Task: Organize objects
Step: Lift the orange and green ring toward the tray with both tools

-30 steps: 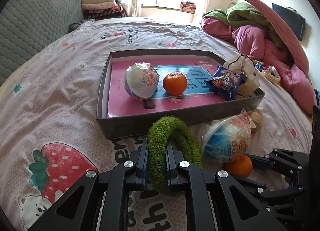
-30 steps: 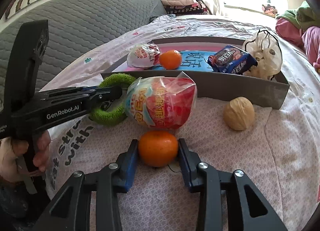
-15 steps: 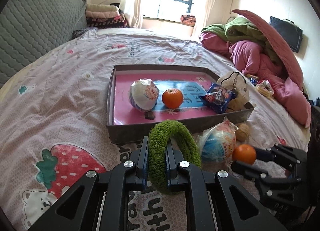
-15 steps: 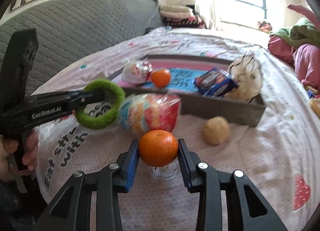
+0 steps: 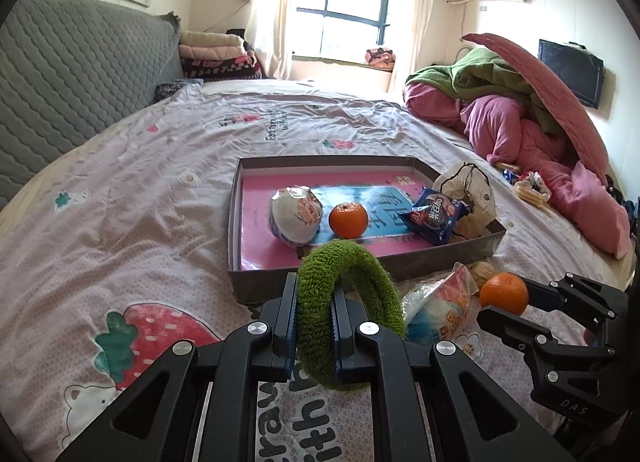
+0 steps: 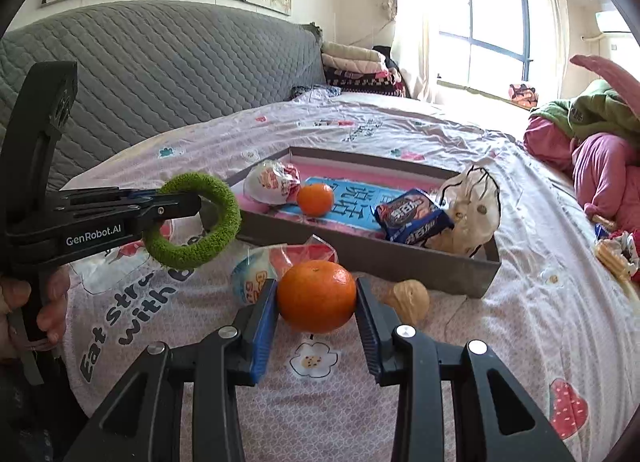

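My left gripper (image 5: 314, 312) is shut on a fuzzy green ring (image 5: 352, 310), held above the bedsheet in front of the grey box (image 5: 260, 286). From the right wrist view the green ring (image 6: 196, 222) hangs at the left gripper's (image 6: 188, 204) tip. My right gripper (image 6: 316, 298) is shut on an orange tangerine (image 6: 316, 296), lifted off the bed; the same tangerine (image 5: 504, 293) shows at the right of the left wrist view. Inside the box lie a wrapped egg toy (image 5: 296, 214), a second tangerine (image 5: 348, 219), a blue snack packet (image 5: 436, 215) and a white drawstring pouch (image 5: 468, 190).
On the sheet before the box lie another wrapped egg toy (image 6: 256, 274) and a walnut (image 6: 408, 296). A grey quilted headboard (image 6: 160, 74) rises at the left; pink and green bedding (image 5: 520, 118) is piled at the right. A person's hand (image 6: 36, 302) grips the left handle.
Both grippers rose off the bed with their loads; the tangerine left the sheet and the box now sits lower and smaller in both views.
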Motion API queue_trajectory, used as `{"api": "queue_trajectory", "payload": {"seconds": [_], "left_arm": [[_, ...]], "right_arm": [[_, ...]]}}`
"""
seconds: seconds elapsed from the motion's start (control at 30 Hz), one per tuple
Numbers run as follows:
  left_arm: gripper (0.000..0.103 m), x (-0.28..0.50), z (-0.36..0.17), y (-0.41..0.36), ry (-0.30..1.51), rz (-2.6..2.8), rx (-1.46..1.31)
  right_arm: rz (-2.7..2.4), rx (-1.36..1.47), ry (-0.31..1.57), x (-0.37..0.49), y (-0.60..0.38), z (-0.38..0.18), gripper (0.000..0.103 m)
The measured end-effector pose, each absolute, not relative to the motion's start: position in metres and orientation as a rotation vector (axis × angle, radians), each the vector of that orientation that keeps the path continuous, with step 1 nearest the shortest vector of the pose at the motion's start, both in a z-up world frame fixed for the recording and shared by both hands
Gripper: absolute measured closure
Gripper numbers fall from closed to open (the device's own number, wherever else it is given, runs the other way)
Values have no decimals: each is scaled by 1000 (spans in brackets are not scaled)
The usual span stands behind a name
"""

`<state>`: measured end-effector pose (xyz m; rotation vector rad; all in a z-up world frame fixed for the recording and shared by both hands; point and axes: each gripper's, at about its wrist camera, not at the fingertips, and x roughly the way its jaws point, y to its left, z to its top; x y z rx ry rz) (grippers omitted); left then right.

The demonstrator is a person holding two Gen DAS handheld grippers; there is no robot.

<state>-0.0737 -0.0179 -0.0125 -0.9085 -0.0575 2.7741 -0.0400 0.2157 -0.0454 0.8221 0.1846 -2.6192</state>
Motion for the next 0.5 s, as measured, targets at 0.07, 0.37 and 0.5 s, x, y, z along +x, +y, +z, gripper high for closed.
{"api": "queue_trajectory", "payload": {"seconds": [0.07,0.37,0.5], "left_arm": [[90,-72,-11,-17,-50,2780,-898],[90,-71,-11,-15,-36,2784,-878],[90,-71,-11,-13,-35,2783,-871]], "right_arm": [[-2628,804,188,-39,216,-43,65],[-2655,750,190,-37,219,-37,65],[-2659,750,172,-39,222,-36,65]]}}
